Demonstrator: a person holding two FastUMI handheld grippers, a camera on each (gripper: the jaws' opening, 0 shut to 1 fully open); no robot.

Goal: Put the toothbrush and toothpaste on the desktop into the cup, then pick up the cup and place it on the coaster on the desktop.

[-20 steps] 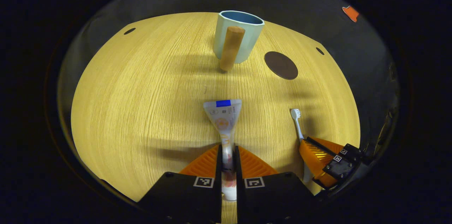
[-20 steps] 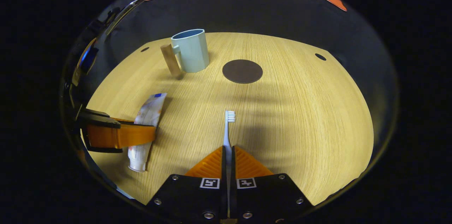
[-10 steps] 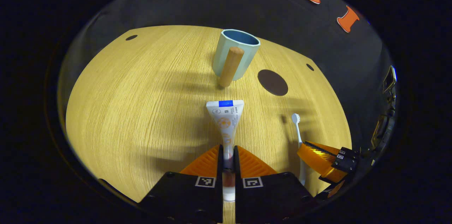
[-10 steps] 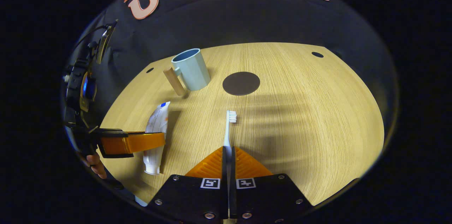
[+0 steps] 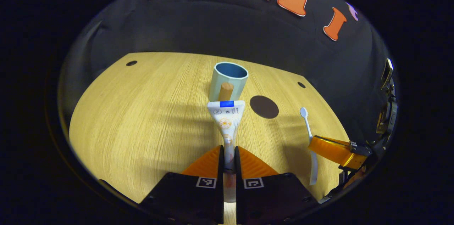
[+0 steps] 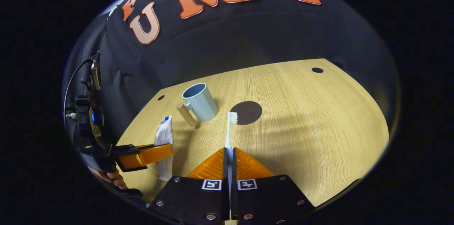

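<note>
At the near edge of the left gripper view, the left gripper has its orange fingers clamped on the lower part of the toothpaste, with the white cap end down between the black finger mounts. The tube is held above the desktop and runs straight away from the camera, its flat crimped end (the one with the blue band) pointing toward the cup.

In the right gripper view, the right gripper is closed the same way on the handle of the toothbrush. The brush also runs lengthwise away from the camera, bristle head farthest, held off the wood with the head overlapping the coaster in view.

The desktop is pale wood with fine grain, crossed by soft shadows, and has small dark holes near its far corners. Farther out on it stands the light blue cup, upright and open at the top, its wooden handle turned toward the left gripper. The dark round coaster lies flat just beside the cup, apart from it. Beyond the far edge hangs the black cloth wall.
</note>
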